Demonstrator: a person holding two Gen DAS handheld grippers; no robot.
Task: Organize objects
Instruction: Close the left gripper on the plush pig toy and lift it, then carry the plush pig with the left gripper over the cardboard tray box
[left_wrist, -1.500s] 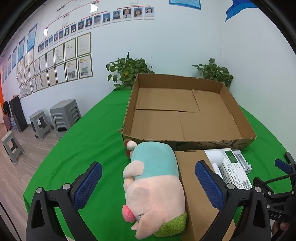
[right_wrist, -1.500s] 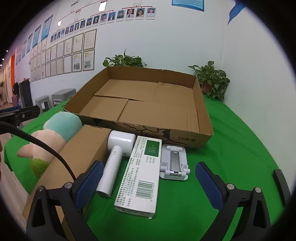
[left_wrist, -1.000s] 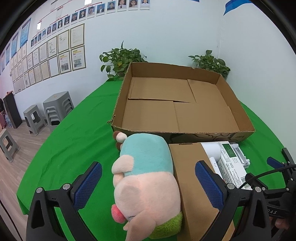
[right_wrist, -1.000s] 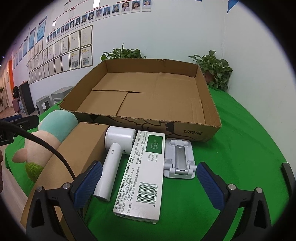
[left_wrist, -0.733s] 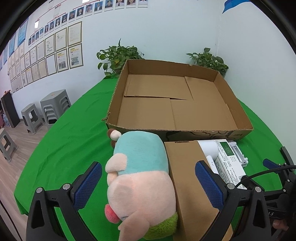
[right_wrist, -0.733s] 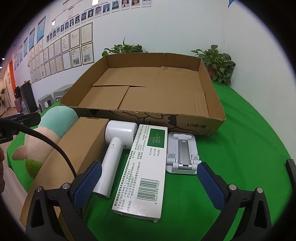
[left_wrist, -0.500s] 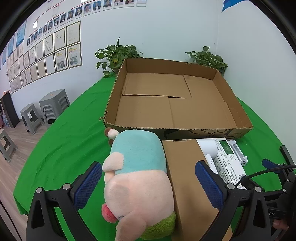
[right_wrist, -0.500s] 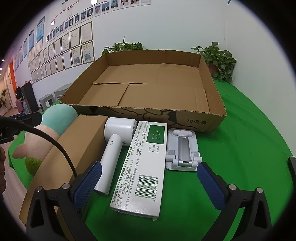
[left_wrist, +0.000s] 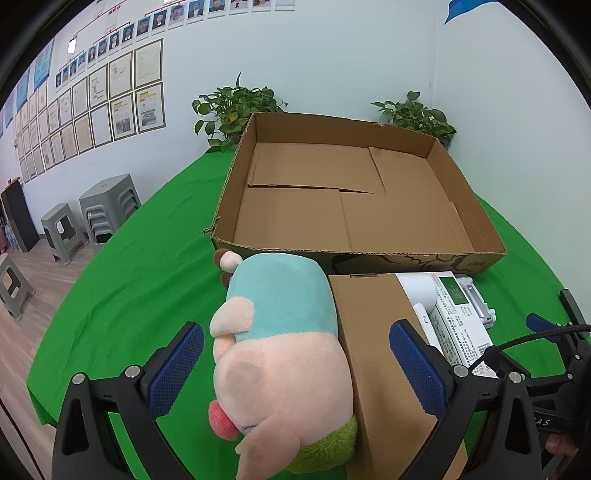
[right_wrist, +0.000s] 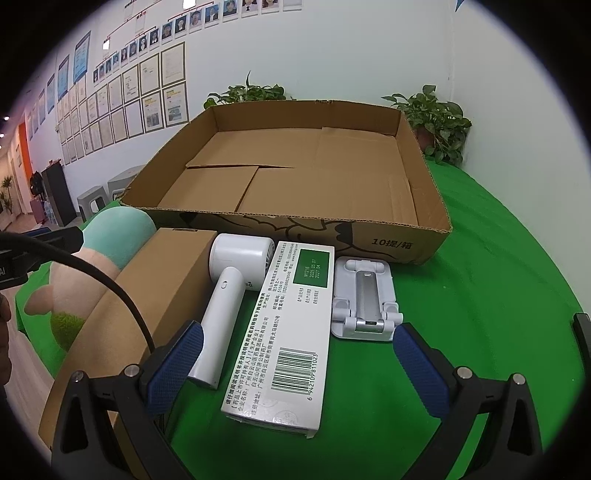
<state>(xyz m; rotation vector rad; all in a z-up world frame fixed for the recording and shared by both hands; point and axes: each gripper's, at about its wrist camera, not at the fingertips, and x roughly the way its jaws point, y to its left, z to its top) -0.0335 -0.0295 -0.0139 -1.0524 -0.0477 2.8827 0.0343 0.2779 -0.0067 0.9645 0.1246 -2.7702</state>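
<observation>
From my left wrist view I saw the whole plush toy (left_wrist: 280, 343), pink-faced with a teal back and a green fringe, lying between the blue pads of my left tongs (left_wrist: 295, 365), which stood wide apart and touched nothing; my right wrist view caught only a slice of that toy at its left edge. That right view showed instead what the left one mostly hid: the white handheld fan (right_wrist: 229, 295), the long white medicine box (right_wrist: 284, 332) with its green label and barcode, and the white folding phone stand (right_wrist: 364, 302), laid side by side on the green desk (right_wrist: 480, 295). My right tongs (right_wrist: 295, 363) also hung open, straddling the near ends of the fan and medicine box without gripping either. A closed brown carton (left_wrist: 380, 350) lay touching the toy's right side, with the fan just beside it. All of these sat along the near wall of the large open cardboard tray (left_wrist: 354, 254), which held nothing and stood toward the desk's far edge. Compared with a second and a half earlier, the toy sat lower and more squarely between my left pads, and the tray had drawn nearer in both views.
</observation>
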